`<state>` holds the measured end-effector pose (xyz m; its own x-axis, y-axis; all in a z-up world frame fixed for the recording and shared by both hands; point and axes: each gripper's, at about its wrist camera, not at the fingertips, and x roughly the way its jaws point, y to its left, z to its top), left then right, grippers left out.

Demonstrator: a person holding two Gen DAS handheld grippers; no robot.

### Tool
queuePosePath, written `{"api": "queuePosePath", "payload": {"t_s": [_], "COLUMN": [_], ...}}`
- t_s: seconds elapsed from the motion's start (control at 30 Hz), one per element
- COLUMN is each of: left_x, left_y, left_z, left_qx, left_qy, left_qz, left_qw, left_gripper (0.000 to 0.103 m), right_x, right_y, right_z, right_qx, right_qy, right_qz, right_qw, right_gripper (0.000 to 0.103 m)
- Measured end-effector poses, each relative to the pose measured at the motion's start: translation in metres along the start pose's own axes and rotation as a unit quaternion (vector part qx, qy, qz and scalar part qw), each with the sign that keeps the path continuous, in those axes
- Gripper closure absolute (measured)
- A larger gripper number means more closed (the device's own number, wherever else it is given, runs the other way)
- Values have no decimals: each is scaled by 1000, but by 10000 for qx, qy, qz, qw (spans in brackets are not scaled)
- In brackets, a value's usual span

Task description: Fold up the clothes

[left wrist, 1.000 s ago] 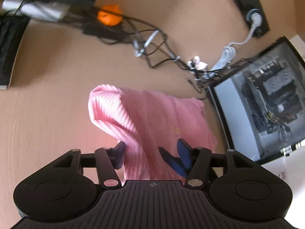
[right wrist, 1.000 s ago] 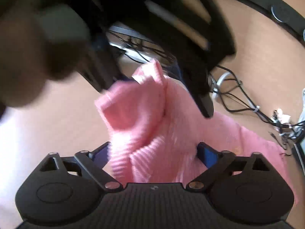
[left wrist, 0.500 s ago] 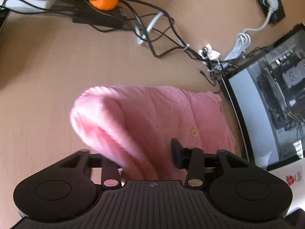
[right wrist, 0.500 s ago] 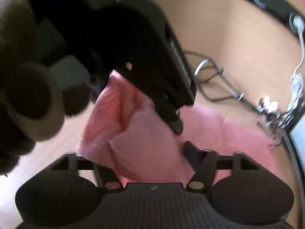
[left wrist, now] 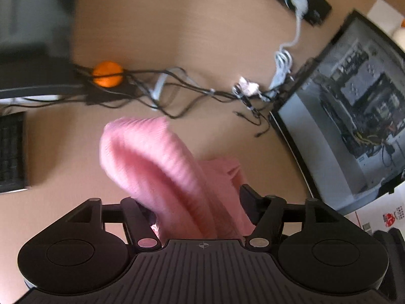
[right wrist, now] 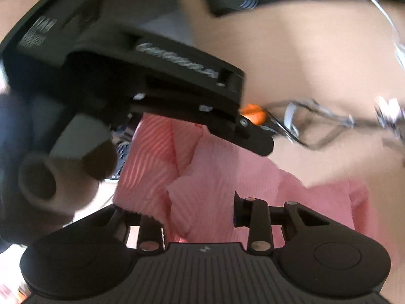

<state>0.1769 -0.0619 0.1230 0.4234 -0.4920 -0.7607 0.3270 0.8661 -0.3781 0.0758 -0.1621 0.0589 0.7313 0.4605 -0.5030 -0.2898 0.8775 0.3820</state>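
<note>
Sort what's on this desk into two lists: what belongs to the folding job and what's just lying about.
Belongs to the job:
pink knit top
left gripper, pinching the top
right gripper, pinching the top

Just lying about:
tangle of cables
orange ball
power strip
keyboard
open computer case
</note>
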Motion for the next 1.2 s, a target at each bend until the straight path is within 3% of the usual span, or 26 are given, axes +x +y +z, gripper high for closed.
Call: {"api": "queuePosePath", "payload": {"t_s": [0.1,0.23,0.33,0.4,0.5,0.57,0.67,0.73,0.83,0.97,1.03,1.2], "left_x": [35,51,46,47,60,68,77,83,89,93,87,76], "left_y": [-25,-38,-27,-11,16,25,25,21,11,5,7,16], "left_z": [2,9,5,-5,-27,-43,-64,-73,-82,-86,-84,-80], "left_qx": [131,170,214,194,-184,-306,-270,-125,191,687,920,1241], "left_qy": [119,-117,-403,-401,14,220,381,441,470,391,286,73], "left_qz": [-203,-327,-41,287,316,247,76,14,36,504,727,1100], "left_qw": [9996,9993,9990,9986,9993,9990,9989,9989,9987,9956,9927,9861], "left_gripper": [27,25,18,18,18,18,17,15,16,16,16,16], "right_x": [-10,-15,-18,-14,-18,-24,-33,-39,-29,-11,-2,-1], "right_y": [-45,-114,-141,-151,-146,-143,-137,-134,-132,-117,-103,-77], "right_z": [-4,-17,-24,-26,-22,-20,-16,-14,-20,-24,-24,-23], "right_qx": [608,1253,1346,1322,882,563,85,-235,-344,-411,-489,-1199], "right_qy": [-33,39,157,209,152,106,37,-10,249,458,478,393], "right_qz": [-319,-1107,-1174,-1205,-1424,-1581,-1812,-1963,-1938,-1795,-1752,-2208], "right_qw": [9976,9859,9838,9837,9857,9858,9834,9803,9801,9818,9822,9671], "right_gripper": [70,69,69,60,45,41,18,17,17,19,25,26]}}
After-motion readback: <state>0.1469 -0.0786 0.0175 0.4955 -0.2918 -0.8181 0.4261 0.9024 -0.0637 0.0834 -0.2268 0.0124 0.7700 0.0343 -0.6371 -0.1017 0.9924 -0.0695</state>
